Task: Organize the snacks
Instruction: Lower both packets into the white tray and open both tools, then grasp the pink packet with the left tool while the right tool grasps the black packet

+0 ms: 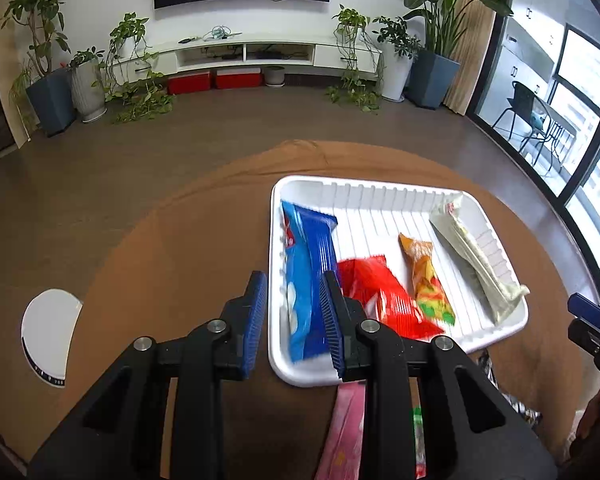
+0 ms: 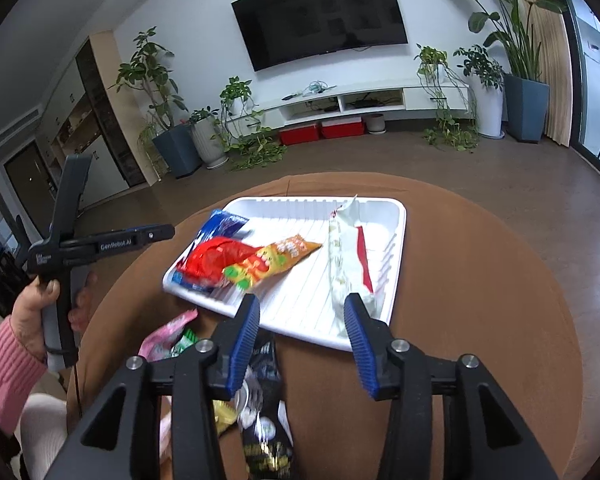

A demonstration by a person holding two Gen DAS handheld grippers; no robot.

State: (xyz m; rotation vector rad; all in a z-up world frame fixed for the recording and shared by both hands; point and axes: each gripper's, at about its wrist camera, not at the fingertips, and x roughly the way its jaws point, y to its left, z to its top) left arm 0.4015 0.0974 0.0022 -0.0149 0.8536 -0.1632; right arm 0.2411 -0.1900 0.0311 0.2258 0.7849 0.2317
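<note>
A white ribbed tray sits on the round brown table. It holds a blue packet, a red packet, an orange packet and a pale long packet. My left gripper is open and empty above the tray's near left corner. My right gripper is open and empty over the tray's near edge. A pink packet, a green one, a black packet and a yellow one lie on the table in front of the tray.
A white round object lies at the table's left edge. The right gripper shows at the right edge of the left wrist view. The hand-held left gripper shows left of the tray. Floor, plants and a TV unit lie beyond.
</note>
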